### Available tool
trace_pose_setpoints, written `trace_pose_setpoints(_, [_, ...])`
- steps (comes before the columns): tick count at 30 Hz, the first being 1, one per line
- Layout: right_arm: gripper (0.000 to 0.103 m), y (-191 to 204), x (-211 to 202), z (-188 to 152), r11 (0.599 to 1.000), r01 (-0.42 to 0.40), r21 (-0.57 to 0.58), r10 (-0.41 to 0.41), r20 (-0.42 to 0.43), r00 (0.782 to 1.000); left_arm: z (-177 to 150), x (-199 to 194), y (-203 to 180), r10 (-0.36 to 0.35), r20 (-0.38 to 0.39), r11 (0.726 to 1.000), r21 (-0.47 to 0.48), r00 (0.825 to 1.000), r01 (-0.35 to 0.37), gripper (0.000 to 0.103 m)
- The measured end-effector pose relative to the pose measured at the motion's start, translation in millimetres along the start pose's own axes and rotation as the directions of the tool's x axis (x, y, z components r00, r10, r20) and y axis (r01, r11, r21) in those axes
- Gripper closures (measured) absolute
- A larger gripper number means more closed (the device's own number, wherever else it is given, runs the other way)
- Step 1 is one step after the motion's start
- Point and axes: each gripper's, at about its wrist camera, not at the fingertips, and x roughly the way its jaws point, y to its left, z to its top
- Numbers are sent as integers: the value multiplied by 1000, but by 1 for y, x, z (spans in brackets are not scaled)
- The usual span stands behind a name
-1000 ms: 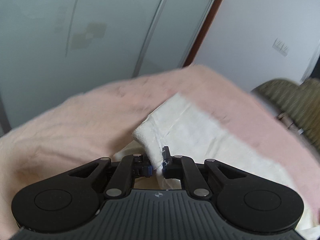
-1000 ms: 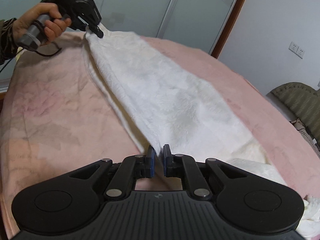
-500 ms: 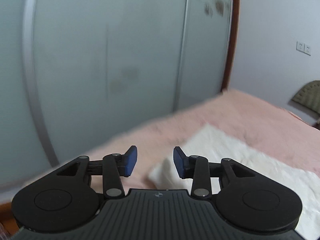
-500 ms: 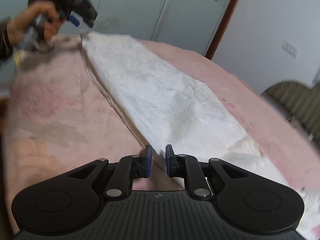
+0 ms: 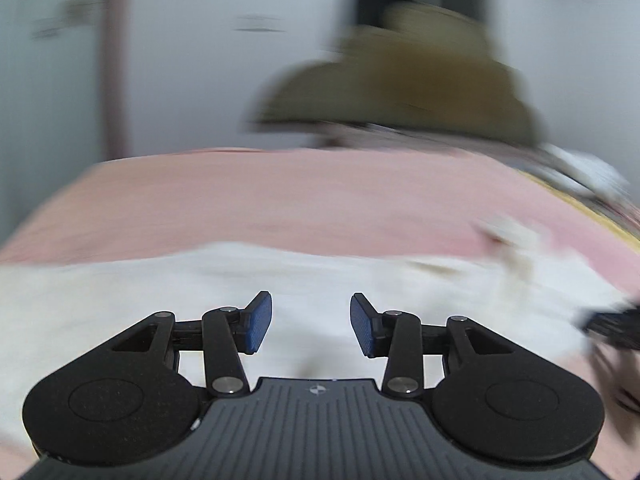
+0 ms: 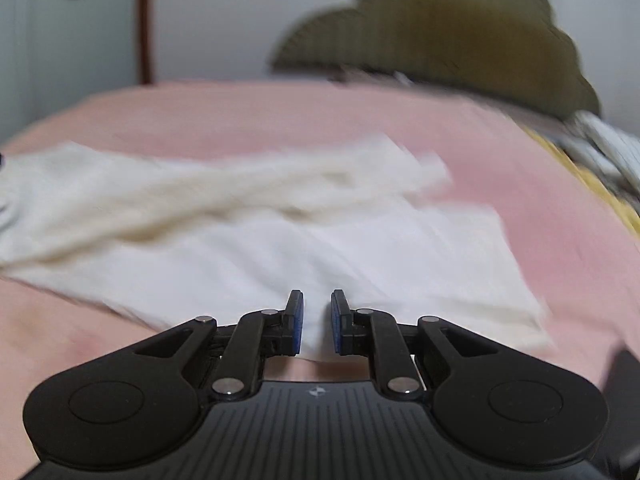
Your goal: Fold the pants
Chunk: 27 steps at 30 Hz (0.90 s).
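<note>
White pants [image 6: 304,236] lie folded lengthwise on a pink bedspread [image 6: 280,116]; they also show in the left wrist view [image 5: 304,280] as a wide white band. My left gripper [image 5: 311,322] is open and empty, hovering over the white fabric. My right gripper [image 6: 317,322] is slightly open, its blue pads apart, with the near edge of the pants just below and between them; nothing is clamped. Both views are motion-blurred. The right gripper's black body shows at the right edge of the left wrist view [image 5: 612,326].
An olive-green padded headboard [image 6: 440,32] stands at the far side of the bed. Grey-white bedding [image 6: 608,140] and a yellow edge lie at the right. White wardrobe doors [image 6: 60,40] and a brown door frame are at the left.
Both grippers let go of the pants: the left opened wide, the right opened slightly. Both cameras swung round from the wardrobe side toward the headboard, over the middle of the pants.
</note>
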Motion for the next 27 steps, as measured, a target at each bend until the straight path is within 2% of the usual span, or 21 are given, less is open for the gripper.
trace_pose_setpoints(3, [88, -10, -7, 2, 998, 14, 68, -17, 39, 999, -2, 13, -43, -147, -14, 976, 161, 989, 147, 53])
trace_pose_setpoints(6, [88, -19, -6, 11, 995, 44, 92, -52, 79, 996, -11, 25, -77, -212, -21, 934, 290, 977, 209, 53])
trace_pose_setpoints(8, [88, -28, 5, 13, 994, 47, 98, -53, 54, 997, -18, 30, -96, -242, -27, 910, 341, 970, 236, 53])
trace_pose_setpoints(9, [89, -32, 13, 11, 993, 74, 93, -76, 18, 997, -19, 37, -102, -253, -36, 900, 357, 967, 249, 53])
trace_pose_setpoints(10, [89, -35, 17, 7, 991, 104, 85, -104, -1, 995, -19, 44, -108, -260, -45, 892, 370, 965, 257, 53])
trace_pose_setpoints(11, [89, -41, 13, 2, 990, 106, 93, -108, 16, 994, -21, 48, -115, -262, -50, 886, 384, 964, 261, 53])
trace_pose_setpoints(16, [89, -59, 3, 0, 973, 188, 134, -189, 0, 982, -37, 69, -133, -244, -81, 865, 433, 966, 255, 53])
trace_pose_setpoints(18, [88, -62, -1, 5, 969, 176, 175, -183, 24, 983, -38, 77, -135, -240, -87, 860, 443, 967, 253, 54])
trace_pose_setpoints(22, [88, -53, 4, 28, 973, 96, 208, -118, 97, 988, -37, 85, -138, -225, -83, 861, 450, 971, 238, 58])
trace_pose_setpoints(25, [77, -24, 21, 54, 988, 70, 135, -88, 131, 987, -38, 89, -137, -220, -76, 866, 443, 972, 231, 64])
trace_pose_setpoints(26, [66, -11, 26, 64, 993, 70, 97, -84, 145, 986, -38, 90, -137, -218, -75, 870, 438, 973, 228, 66])
trace_pose_setpoints(27, [49, 3, 32, 72, 996, 74, 51, -81, 159, 984, -38, 92, -136, -215, -75, 874, 431, 974, 227, 70])
